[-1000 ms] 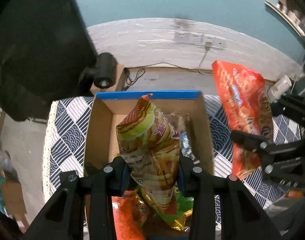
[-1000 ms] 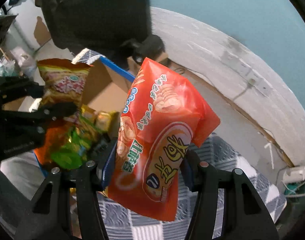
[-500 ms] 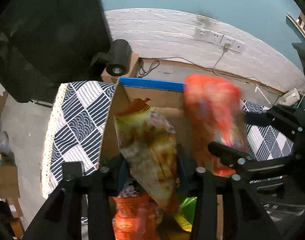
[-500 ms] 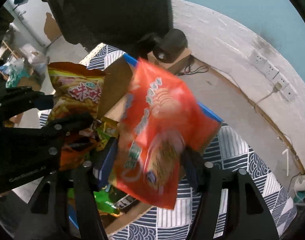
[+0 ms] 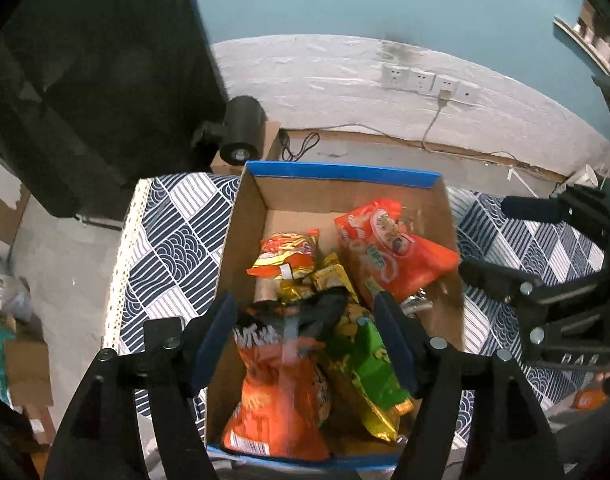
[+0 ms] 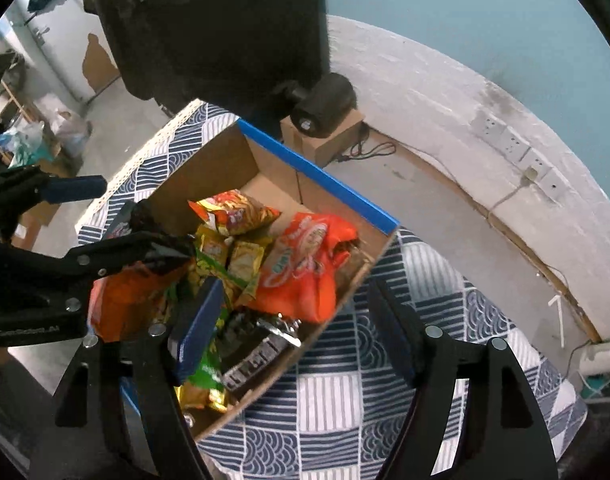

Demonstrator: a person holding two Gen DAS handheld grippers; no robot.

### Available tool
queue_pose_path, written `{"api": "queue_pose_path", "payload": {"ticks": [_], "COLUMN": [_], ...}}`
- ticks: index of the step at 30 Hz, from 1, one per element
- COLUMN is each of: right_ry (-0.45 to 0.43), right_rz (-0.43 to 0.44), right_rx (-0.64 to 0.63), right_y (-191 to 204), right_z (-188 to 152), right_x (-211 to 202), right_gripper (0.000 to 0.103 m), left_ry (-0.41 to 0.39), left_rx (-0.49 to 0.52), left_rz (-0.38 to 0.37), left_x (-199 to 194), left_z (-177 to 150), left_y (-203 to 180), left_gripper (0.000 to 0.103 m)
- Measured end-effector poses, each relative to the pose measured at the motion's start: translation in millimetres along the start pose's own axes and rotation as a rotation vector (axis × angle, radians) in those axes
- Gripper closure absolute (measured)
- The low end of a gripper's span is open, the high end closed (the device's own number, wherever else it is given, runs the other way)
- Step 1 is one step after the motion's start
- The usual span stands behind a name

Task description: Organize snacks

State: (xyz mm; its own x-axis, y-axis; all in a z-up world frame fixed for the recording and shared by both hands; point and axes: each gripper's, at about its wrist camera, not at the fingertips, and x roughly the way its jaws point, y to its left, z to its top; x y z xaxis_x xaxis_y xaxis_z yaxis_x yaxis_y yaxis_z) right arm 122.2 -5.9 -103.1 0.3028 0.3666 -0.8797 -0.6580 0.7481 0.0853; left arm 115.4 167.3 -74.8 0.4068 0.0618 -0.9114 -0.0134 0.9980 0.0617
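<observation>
A cardboard box (image 5: 337, 200) with a blue rim sits on the patterned cloth and holds several snack bags. The orange-red bag (image 5: 393, 248) lies at its right side, and the yellow-red bag (image 5: 289, 256) lies near the middle. An orange bag (image 5: 281, 392) and a green bag (image 5: 369, 364) lie at the front. My left gripper (image 5: 305, 340) hangs over the box front, jaws opening, pads touching nothing. My right gripper (image 6: 295, 332) hovers over the box's right wall, jaws opening and holding nothing. The same orange-red bag (image 6: 305, 268) rests below it.
A blue-and-white patterned cloth (image 5: 169, 240) covers the table. Behind the box stands a black cylinder (image 5: 241, 132) on a small carton, under a large dark object. Wall sockets (image 5: 425, 80) with a cable run along the white wall. Bags and cartons litter the floor at left.
Both grippers opened and let go. The yellow-red bag and the orange-red bag dropped into the box and now lie among the other snacks.
</observation>
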Motion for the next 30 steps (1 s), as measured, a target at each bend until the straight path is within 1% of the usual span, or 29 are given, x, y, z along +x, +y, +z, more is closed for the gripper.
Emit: {"api": "queue_pose_path", "payload": {"ticks": [5,10,13,16,19,26,28,30], "right_ry": [-0.031,-0.062,-0.079,-0.104,-0.126,-0.136,-0.146,-0.160], "right_rz": [0.004,-0.008,-0.009,-0.012,-0.004,-0.003,0.004,0.003], "right_rx": [0.025,0.035,0.035,0.049,0.072,0.089,0.098,0.102], "right_y": [-4.1,-7.1,-7.8,-10.8,-15.9,-21.6,-23.1,-23.5], "right_z": [-10.2,-19.7,-28.6,-38.4,-47.7,-70.7,-75.3,-79.7], "right_x": [-27.1,-51.9,-65.2,-78.2,-88.4,-100.0,-105.1,-110.2], "right_gripper": [0.026,0.025,0.025,0.024,0.024,0.024,0.024,0.024], "left_ry": [-0.036,-0.114,-0.154,-0.177,-0.209,-0.267,-0.285,-0.297], "left_rx": [-0.002,0.028,0.022,0.011,0.024,0.054,0.060,0.056], "left_rz": [-0.029,0.010,0.024,0.016,0.050,0.058,0.066,0.069], "left_x": [-24.5,-51.8,-64.5,-73.8,-82.6,-104.0,-109.3,-114.3], "left_z": [-10.6,-16.0,-18.0,-24.4,-31.6,-44.3,-47.8,-51.4], "left_y": [-20.1,-37.6,-40.6,-41.3,-46.3,-59.7,-61.9,-62.5], "left_gripper": [0.026,0.026,0.026,0.026,0.026,0.025,0.021,0.021]}}
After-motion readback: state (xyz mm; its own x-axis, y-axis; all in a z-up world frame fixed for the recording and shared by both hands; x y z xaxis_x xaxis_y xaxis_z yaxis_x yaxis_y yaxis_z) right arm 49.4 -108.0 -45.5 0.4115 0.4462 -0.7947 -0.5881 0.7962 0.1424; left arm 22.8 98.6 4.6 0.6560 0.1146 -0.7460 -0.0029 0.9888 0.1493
